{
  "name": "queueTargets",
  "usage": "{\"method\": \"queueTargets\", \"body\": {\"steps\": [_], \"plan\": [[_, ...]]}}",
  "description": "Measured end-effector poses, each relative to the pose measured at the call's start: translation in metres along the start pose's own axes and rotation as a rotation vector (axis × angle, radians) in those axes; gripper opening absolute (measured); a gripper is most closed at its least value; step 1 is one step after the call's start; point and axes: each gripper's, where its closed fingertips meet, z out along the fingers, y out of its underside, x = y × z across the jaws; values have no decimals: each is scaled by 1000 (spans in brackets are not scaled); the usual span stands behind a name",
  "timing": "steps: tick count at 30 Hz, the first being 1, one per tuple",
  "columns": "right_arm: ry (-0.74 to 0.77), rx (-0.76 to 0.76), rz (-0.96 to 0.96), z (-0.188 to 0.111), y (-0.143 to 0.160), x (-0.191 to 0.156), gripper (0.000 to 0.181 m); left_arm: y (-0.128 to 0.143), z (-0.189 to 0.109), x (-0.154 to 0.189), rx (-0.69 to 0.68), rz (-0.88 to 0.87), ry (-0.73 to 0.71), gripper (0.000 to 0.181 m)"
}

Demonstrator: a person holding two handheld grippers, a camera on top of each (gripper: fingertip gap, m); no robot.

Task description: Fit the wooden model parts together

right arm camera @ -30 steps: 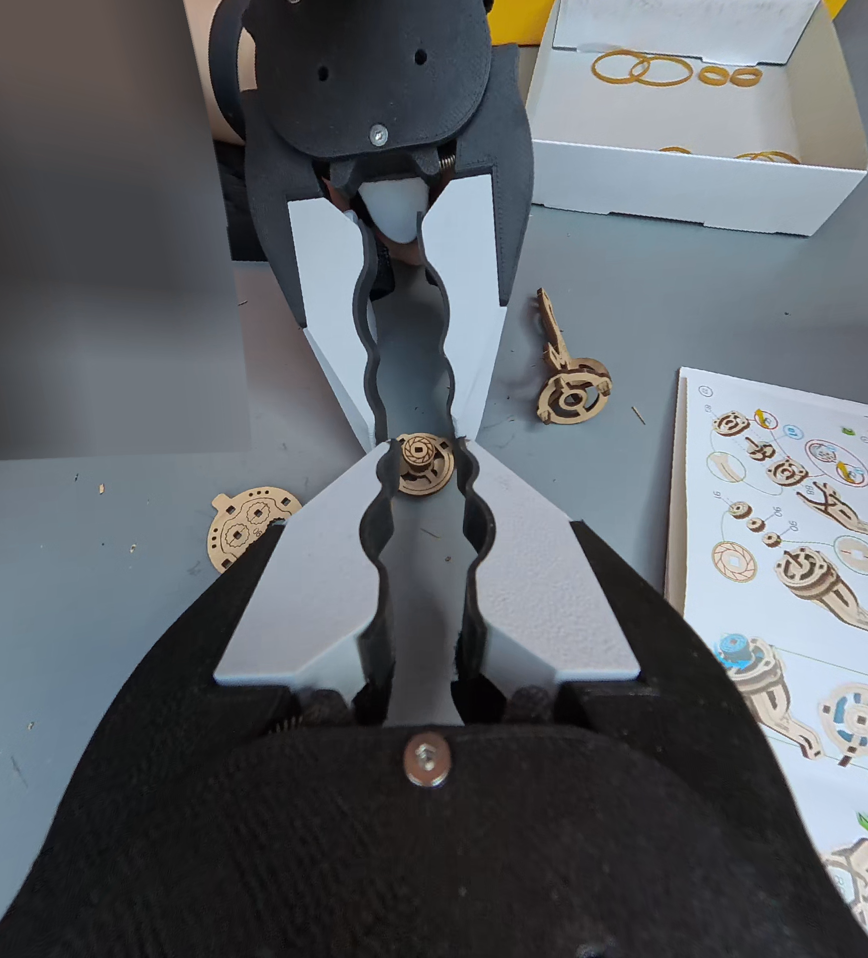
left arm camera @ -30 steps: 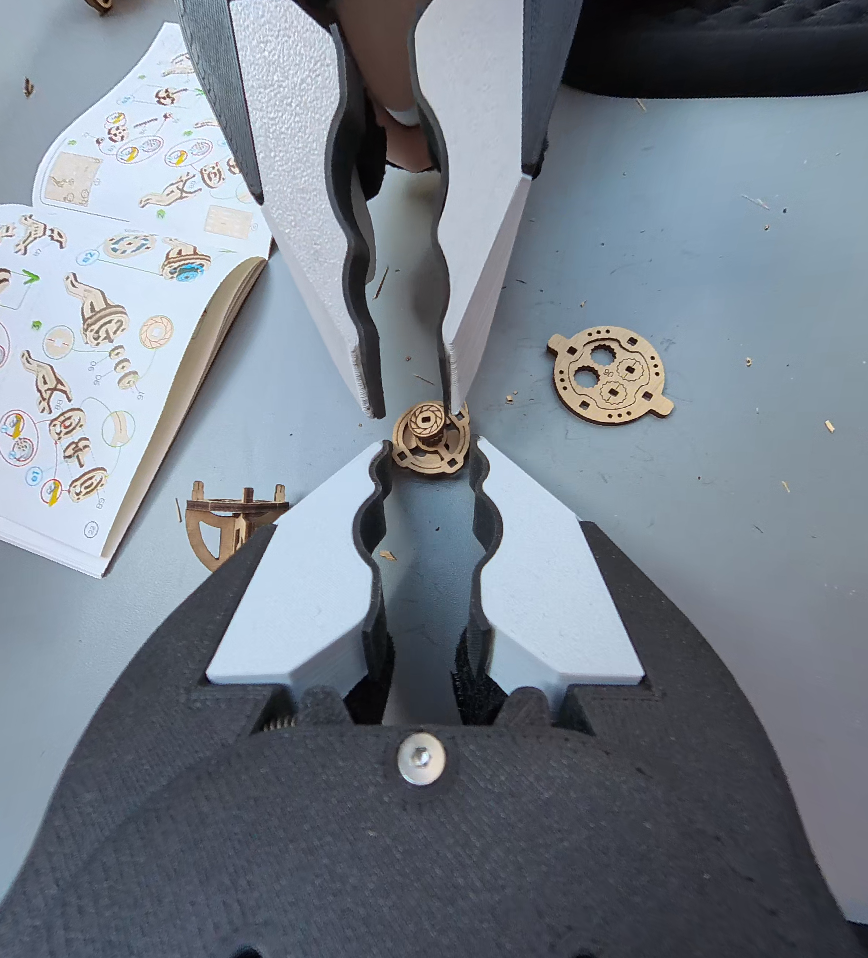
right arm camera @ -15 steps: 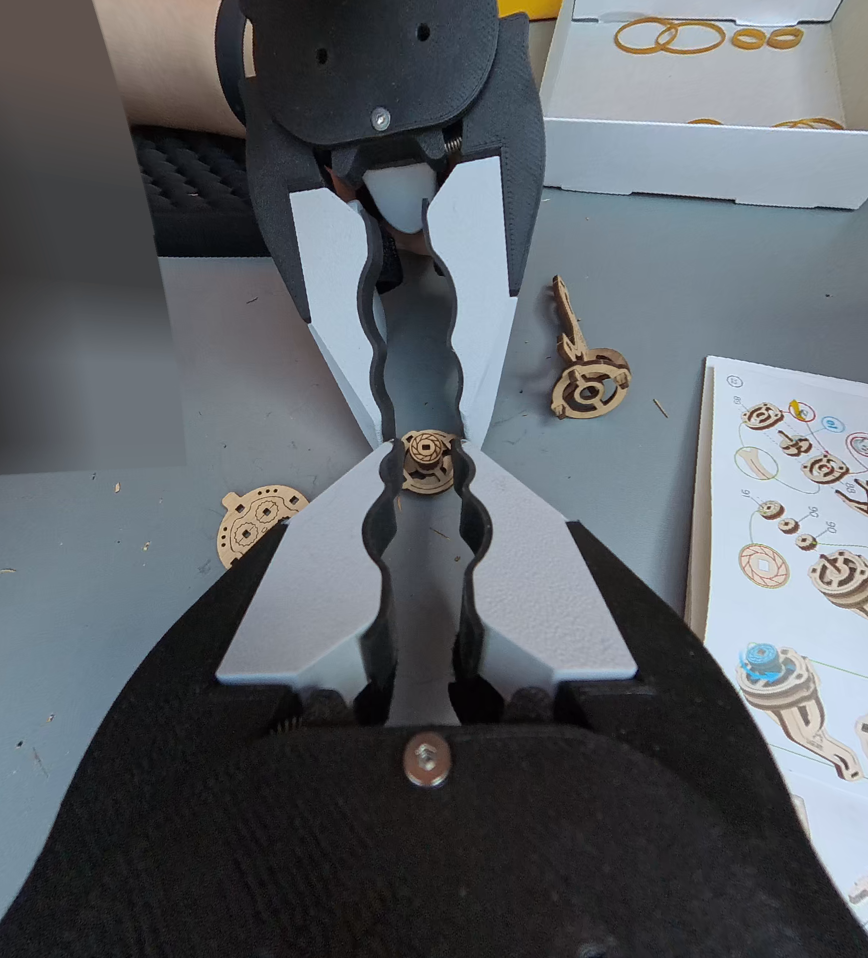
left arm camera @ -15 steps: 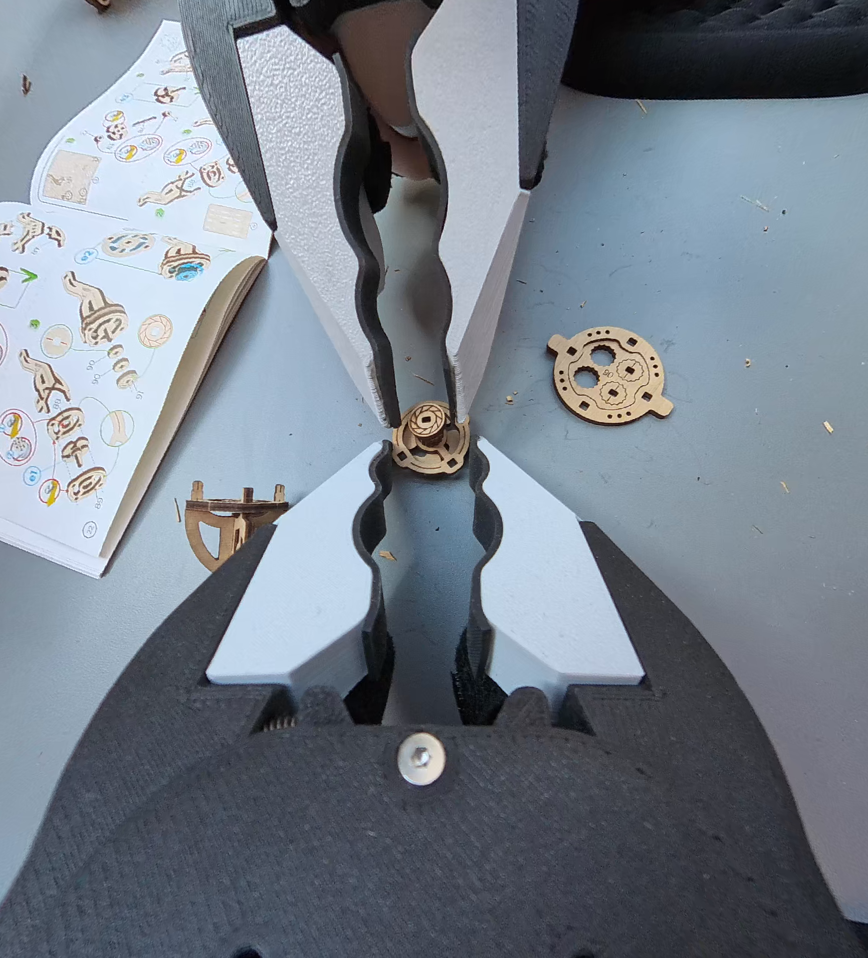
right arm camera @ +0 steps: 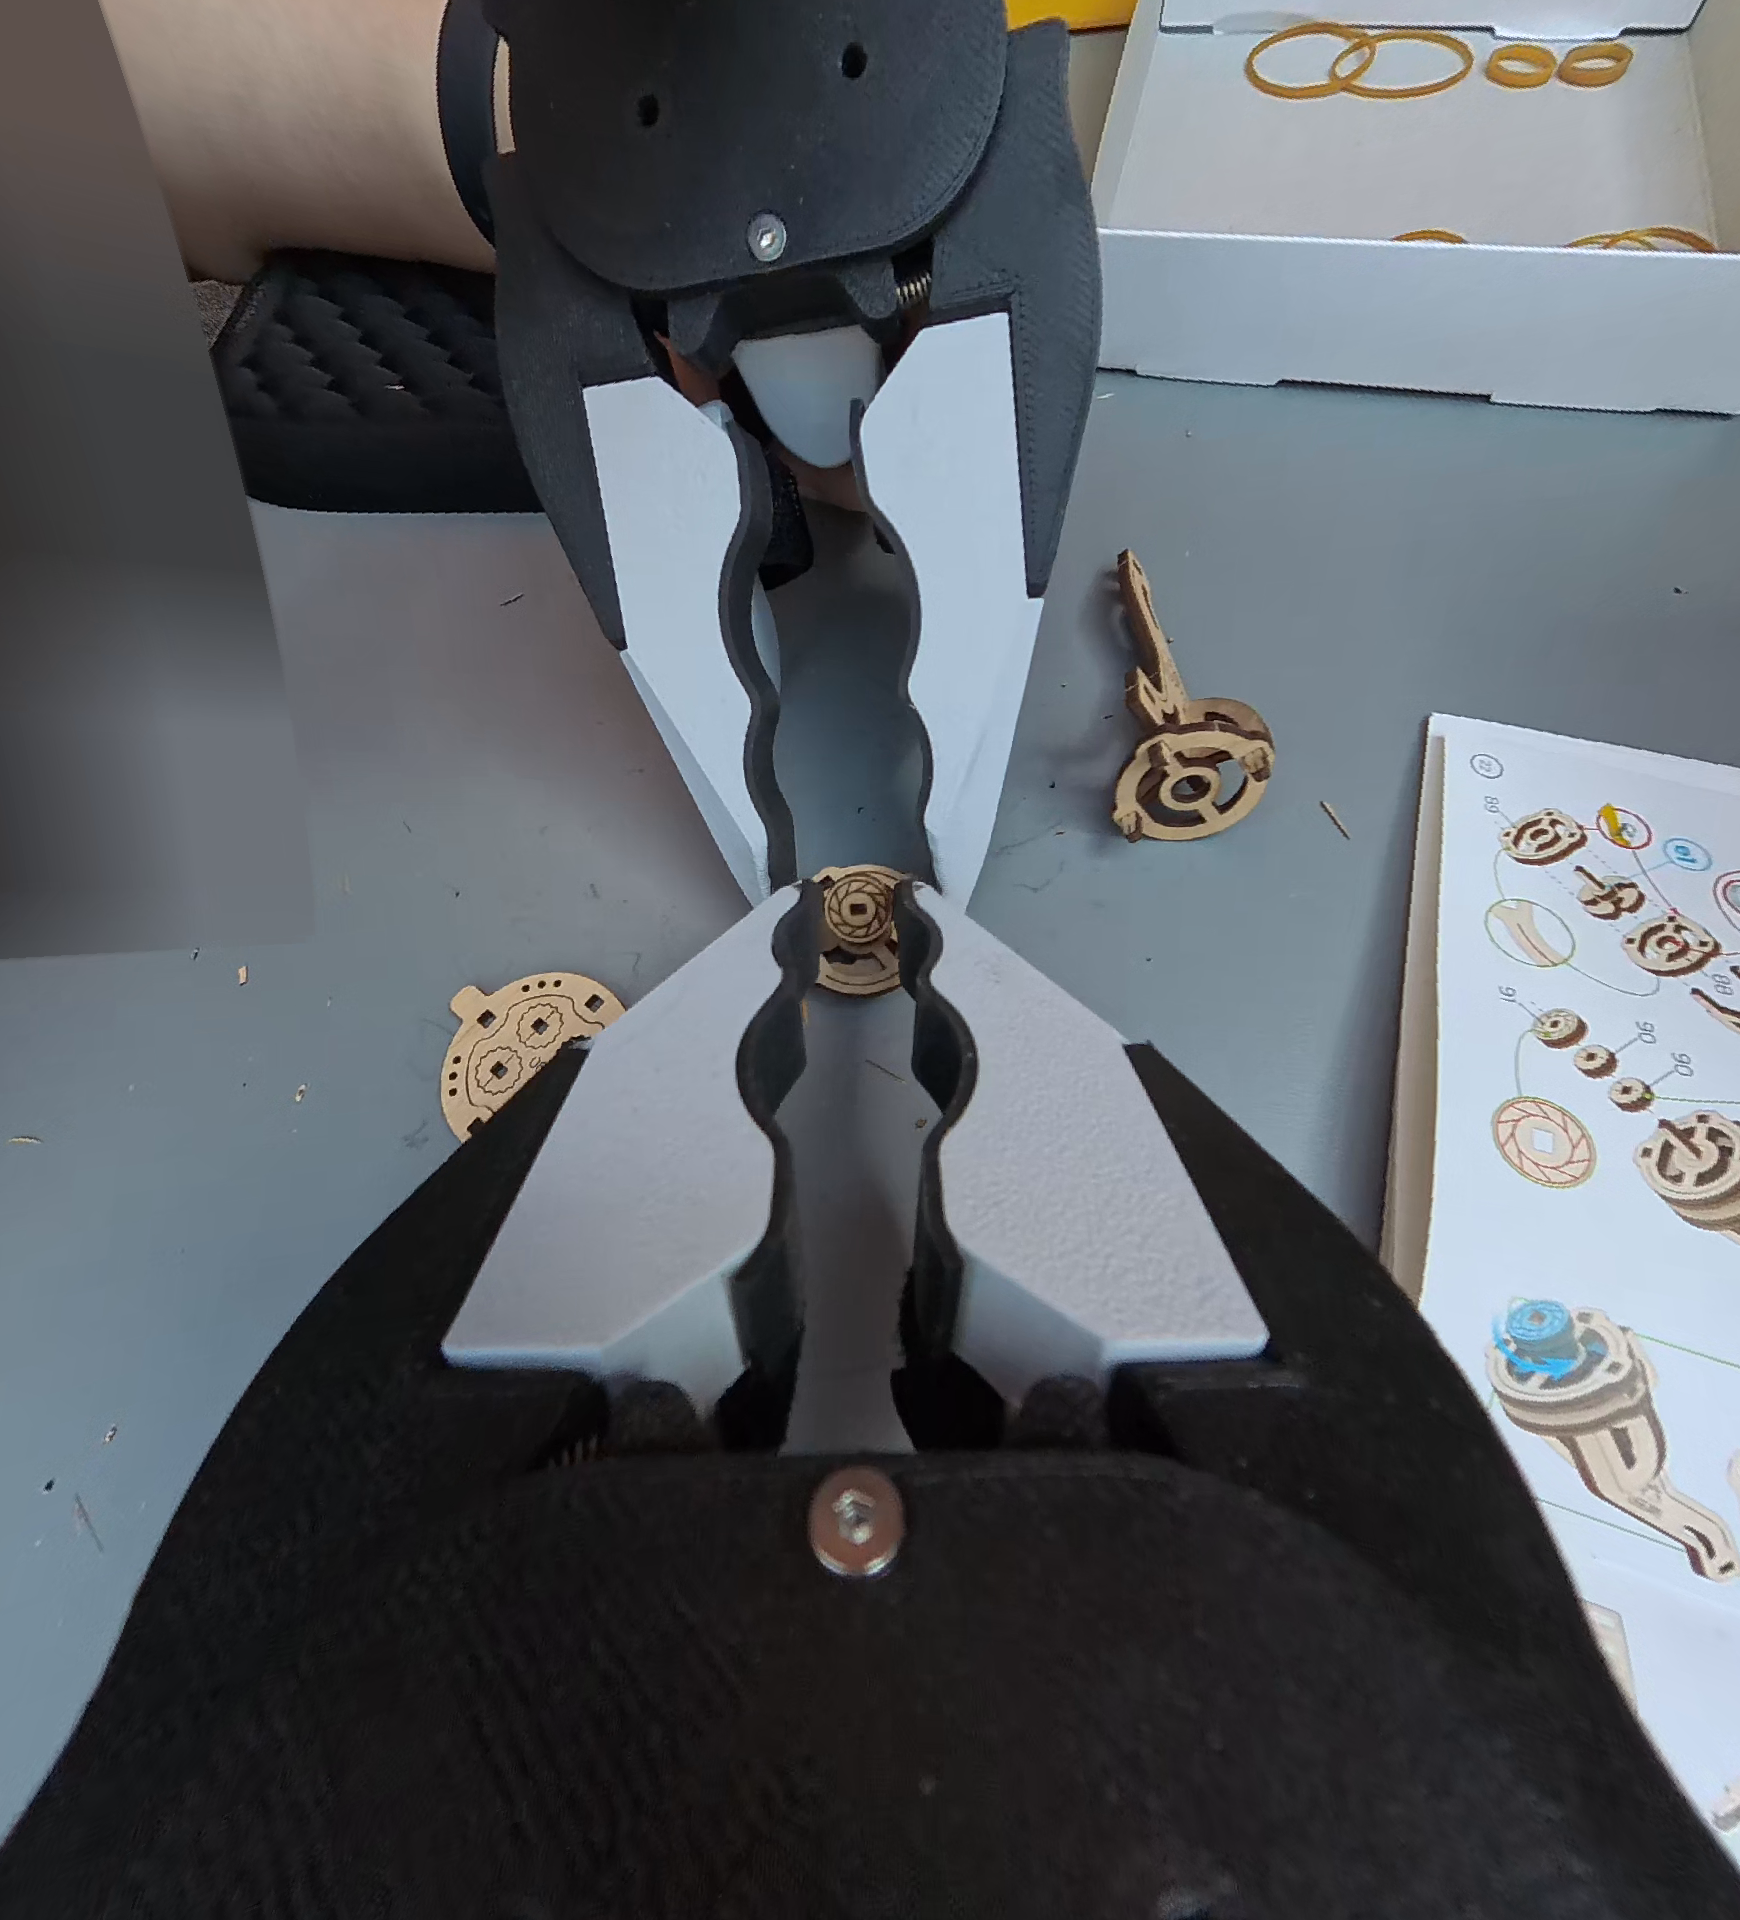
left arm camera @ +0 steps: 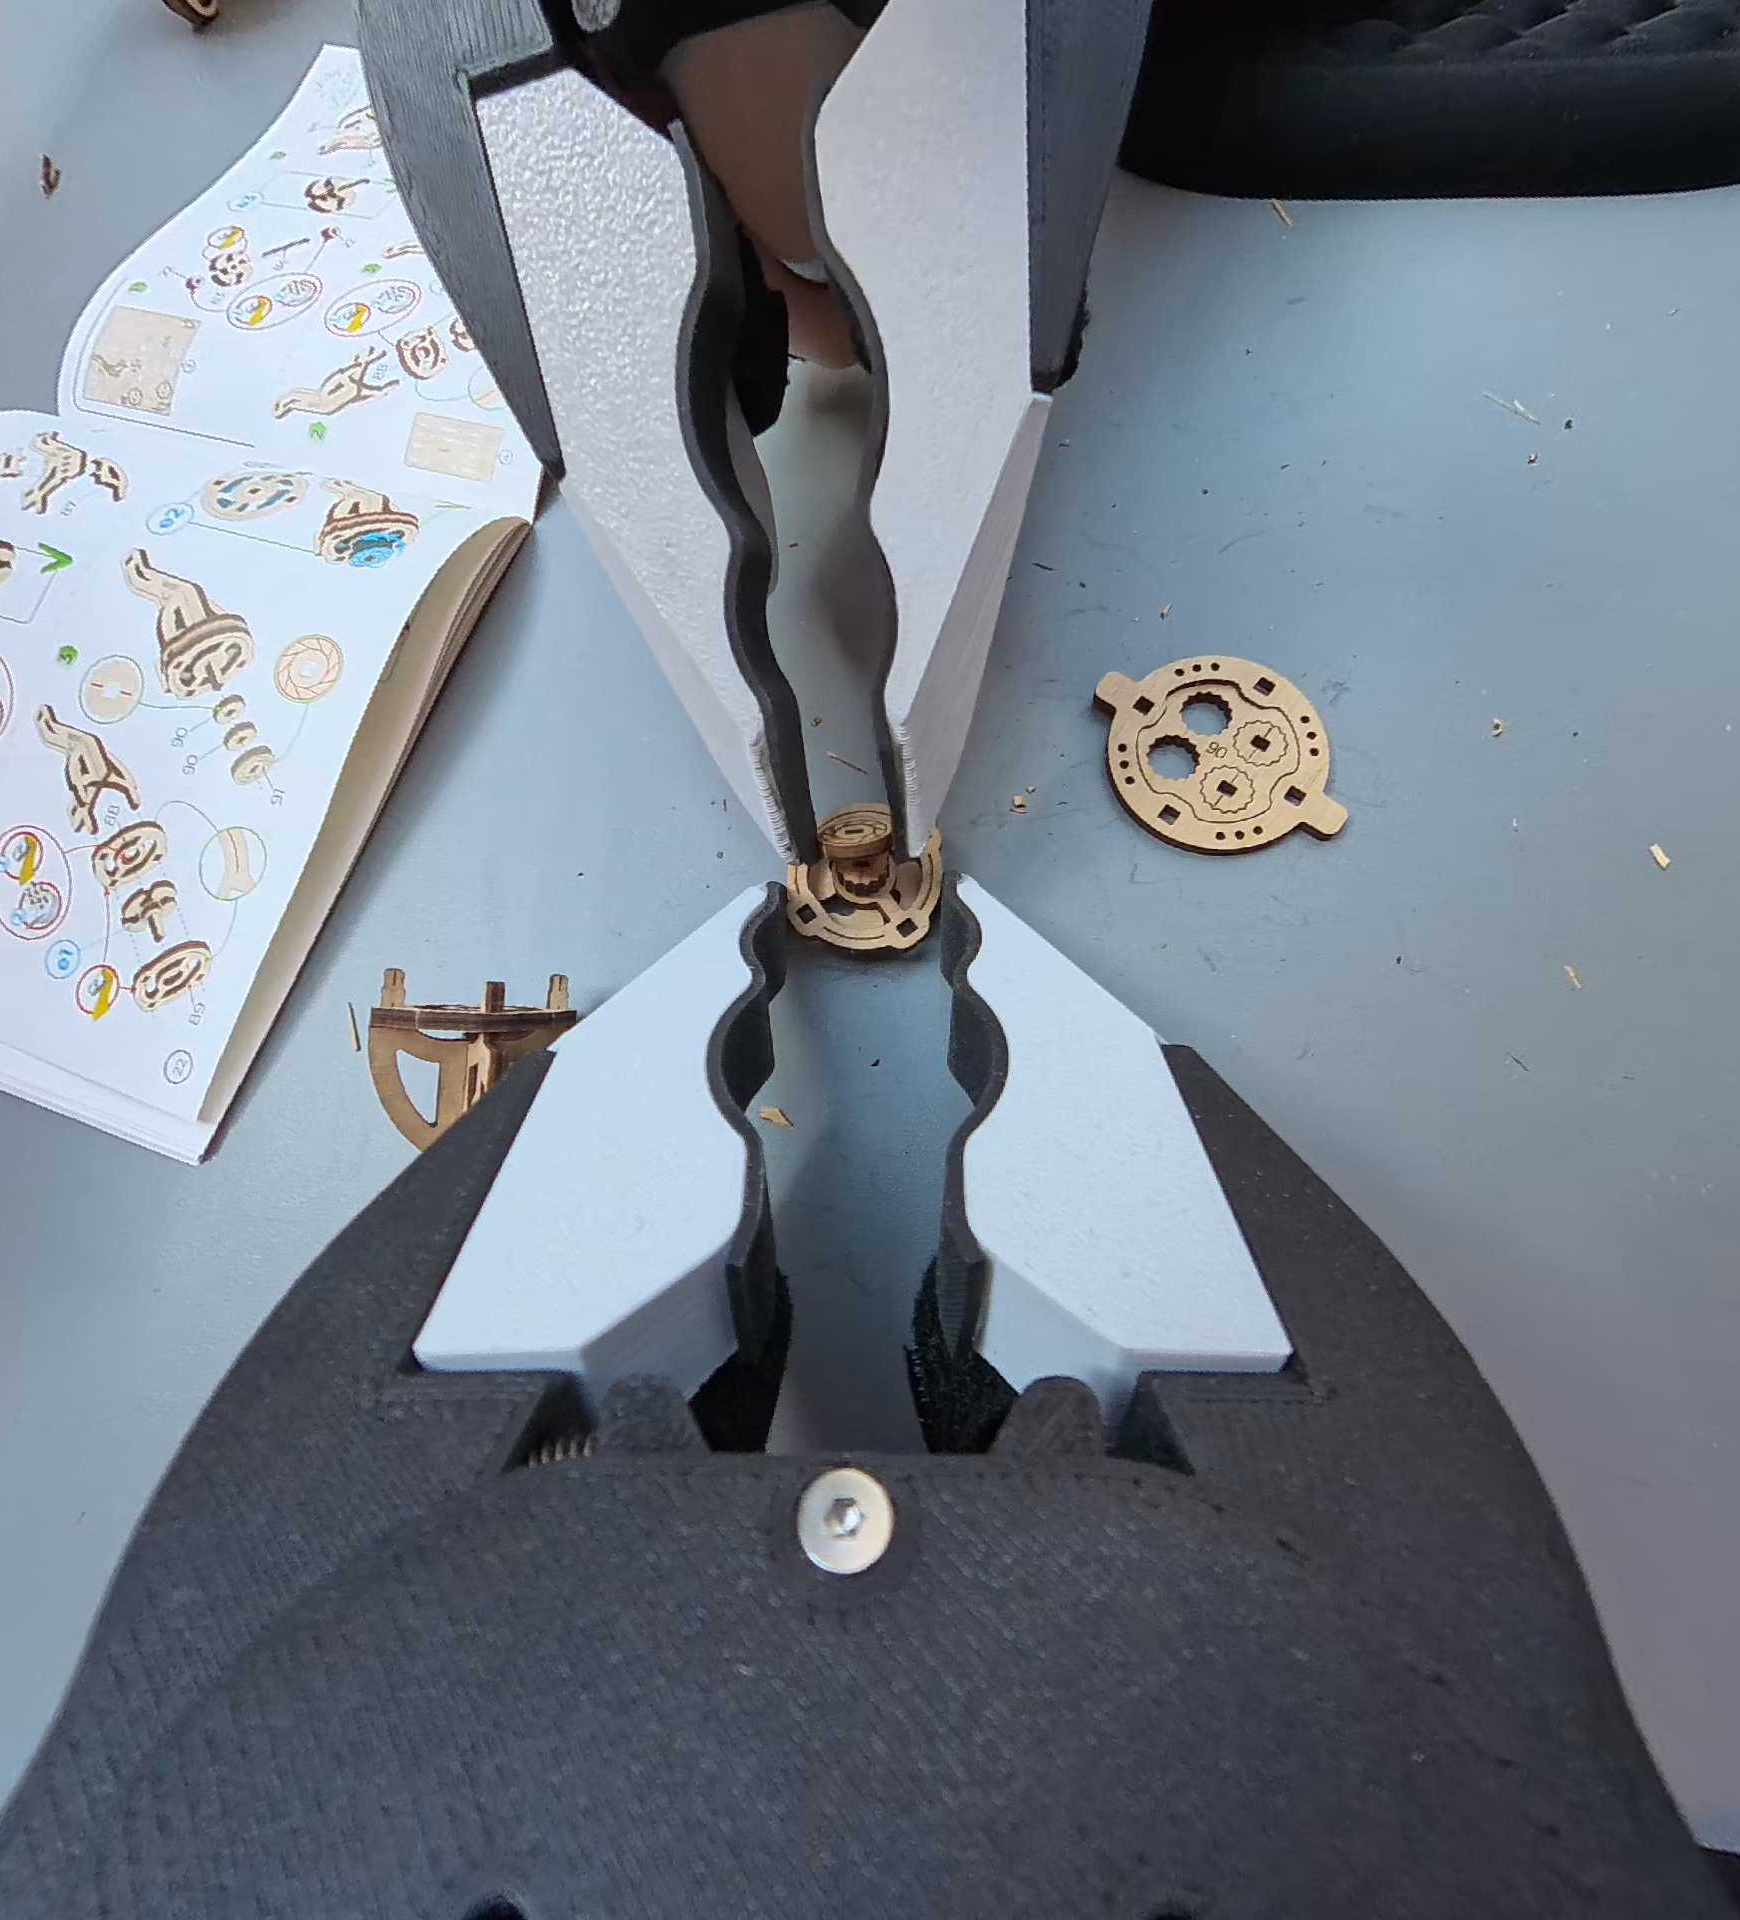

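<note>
Wooden disc: (left arm camera: 864,902) thin laser-cut ring with spokes, lying on the grey bench (left arm camera: 1365,1039) between the two pairs of tongs.
Small gear hub: (left arm camera: 853,837) standing on the disc's centre; whether fully seated I cannot tell.
Left tongs: (left arm camera: 861,902) spread a little, tips at the disc's near rim on either side, seemingly bracing it.
Right tongs: (right arm camera: 853,902) narrowed around the hub, apparently pinching it.
Handling: likely very light, stiff, brittle across the spokes; hold by the rim, press straight down.
Nearby: instruction booklet (left arm camera: 118,623) left, spare perforated plate (left arm camera: 1217,767) right.
</note>
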Motion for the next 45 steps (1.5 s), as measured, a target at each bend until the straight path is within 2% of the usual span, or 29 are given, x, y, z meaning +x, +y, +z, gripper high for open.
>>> {"method": "queueTargets", "body": {"steps": [16, 29, 45], "plan": [[26, -20, -57, 0, -1, -1, 12, 0, 0, 0, 0, 0, 2, 28], [137, -182, -189, 2, 2, 0, 12, 0, 1, 0, 0, 4, -3, 28], [203, -362, -352, 3, -1, -1, 12, -1, 1, 0, -4, 8, -6, 28]]}}
